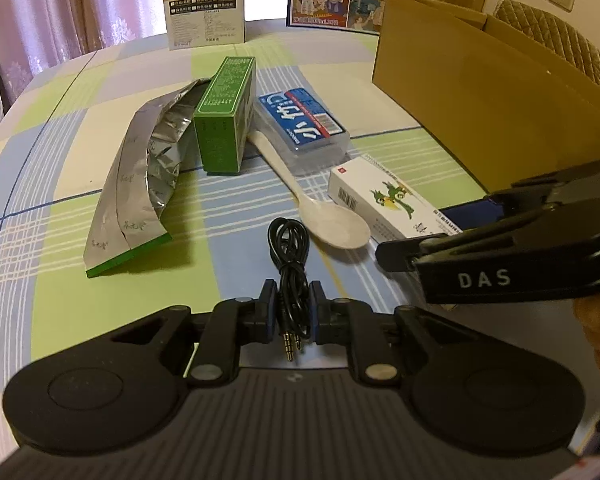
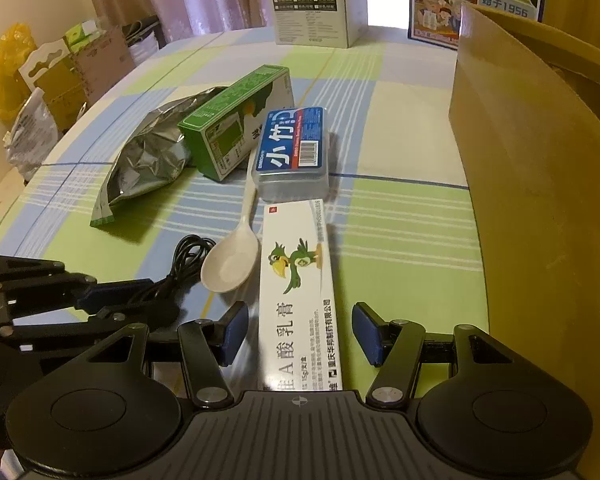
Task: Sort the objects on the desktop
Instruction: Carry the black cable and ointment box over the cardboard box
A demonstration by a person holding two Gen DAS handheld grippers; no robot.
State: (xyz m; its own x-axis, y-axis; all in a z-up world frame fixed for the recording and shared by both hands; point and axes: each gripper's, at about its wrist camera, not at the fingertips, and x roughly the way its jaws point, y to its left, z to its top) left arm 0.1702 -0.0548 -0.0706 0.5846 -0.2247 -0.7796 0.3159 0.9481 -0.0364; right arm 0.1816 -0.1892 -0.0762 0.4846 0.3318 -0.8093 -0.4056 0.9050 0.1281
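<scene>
A coiled black audio cable [image 1: 289, 256] lies on the checked tablecloth, and my left gripper [image 1: 294, 312] is shut on its plug end. The right wrist view shows the same left gripper [image 2: 120, 304] pinching the cable [image 2: 188, 252]. My right gripper [image 2: 300, 330] is open, its pads on either side of a white ointment box [image 2: 300, 280] with a green bird, without touching it. A white plastic spoon [image 1: 332, 220] lies between cable and box. Behind are a clear case with a blue label [image 1: 304, 120], a green carton [image 1: 226, 116] and a foil bag [image 1: 140, 184].
A large open cardboard box [image 1: 480, 92] stands at the right, close to the ointment box. Two printed cartons [image 1: 206, 0] stand upright at the table's far edge. Beyond the left edge of the table are bags and boxes [image 2: 60, 64]. Bare tablecloth [image 1: 48, 240] lies at the left.
</scene>
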